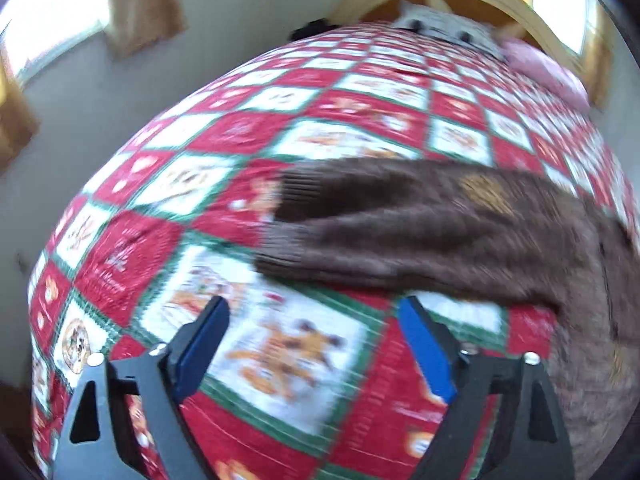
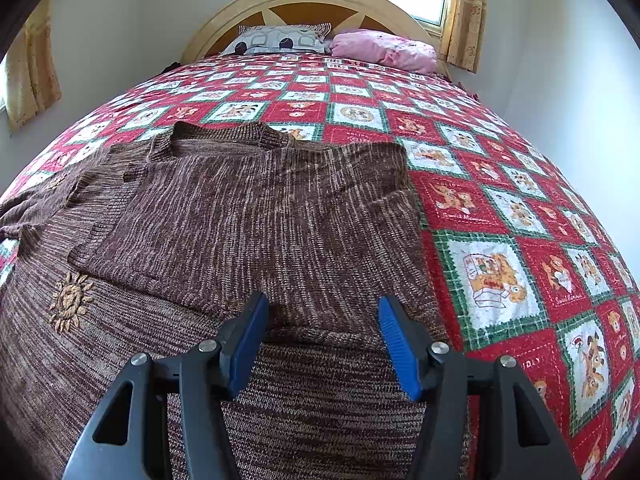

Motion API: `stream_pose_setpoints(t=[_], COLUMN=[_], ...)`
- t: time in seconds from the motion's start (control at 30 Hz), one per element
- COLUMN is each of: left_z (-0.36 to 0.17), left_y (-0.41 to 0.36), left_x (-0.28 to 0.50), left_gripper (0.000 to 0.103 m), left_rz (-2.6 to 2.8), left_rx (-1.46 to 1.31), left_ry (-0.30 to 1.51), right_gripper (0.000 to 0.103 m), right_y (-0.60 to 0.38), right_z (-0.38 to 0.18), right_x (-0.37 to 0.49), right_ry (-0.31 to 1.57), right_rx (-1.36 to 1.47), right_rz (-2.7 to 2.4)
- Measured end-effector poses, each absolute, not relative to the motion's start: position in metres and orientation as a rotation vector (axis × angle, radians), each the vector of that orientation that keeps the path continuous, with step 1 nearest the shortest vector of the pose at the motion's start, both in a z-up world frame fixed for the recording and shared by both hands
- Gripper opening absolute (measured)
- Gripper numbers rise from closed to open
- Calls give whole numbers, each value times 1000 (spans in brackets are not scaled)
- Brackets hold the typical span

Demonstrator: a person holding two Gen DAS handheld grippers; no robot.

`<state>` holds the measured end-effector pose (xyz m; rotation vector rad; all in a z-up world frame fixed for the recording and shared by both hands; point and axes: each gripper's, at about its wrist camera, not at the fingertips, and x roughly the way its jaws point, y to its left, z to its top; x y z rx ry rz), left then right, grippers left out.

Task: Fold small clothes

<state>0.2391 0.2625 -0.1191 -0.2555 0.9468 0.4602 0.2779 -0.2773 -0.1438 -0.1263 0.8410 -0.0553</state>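
While the brown sweater (image 2: pixel 248 216) lies flat on the quilt (image 2: pixel 500 208), collar toward the headboard (image 2: pixel 308 4) and one side already folded across its body, the other sleeve (image 1: pixel 400 220) trails loose beside it; the left tongs (image 1: pixel 316 344) stand wide and empty above bare quilt just short of that sleeve's cuff, so a grab from there may pinch quilt with the knit; the right tongs (image 2: pixel 324 344) stand half apart, holding nothing, over the sweater's lower body; dragging could undo the folded flap.
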Motion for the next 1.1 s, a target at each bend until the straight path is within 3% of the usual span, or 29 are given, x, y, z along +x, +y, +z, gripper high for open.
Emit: stream_pose_setpoints(t=[0.23, 0.5, 0.57, 0.6, 0.63, 1.1], left_z=[-135, -139, -139, -138, -139, -71], left_y=[298, 305, 307, 306, 308, 274], left_x=[241, 251, 254, 255, 256, 278], left_gripper=[59, 56, 41, 28, 8, 7], left_rz=[449, 429, 433, 439, 425, 214], left_rx=[-506, -645, -636, -618, -622, -579], left_ry=[937, 842, 836, 836, 842, 714], right_gripper=[60, 61, 61, 61, 61, 61], right_y=[-275, -271, -270, -270, -270, -268], right_z=[-143, -142, -142, -142, -142, -142], right_x=[277, 276, 276, 275, 275, 274], right_ry=[831, 823, 820, 819, 818, 814], right_rx=[-144, -168, -174, -176, -178, -176], right_rz=[-65, -82, -85, -86, -87, -85])
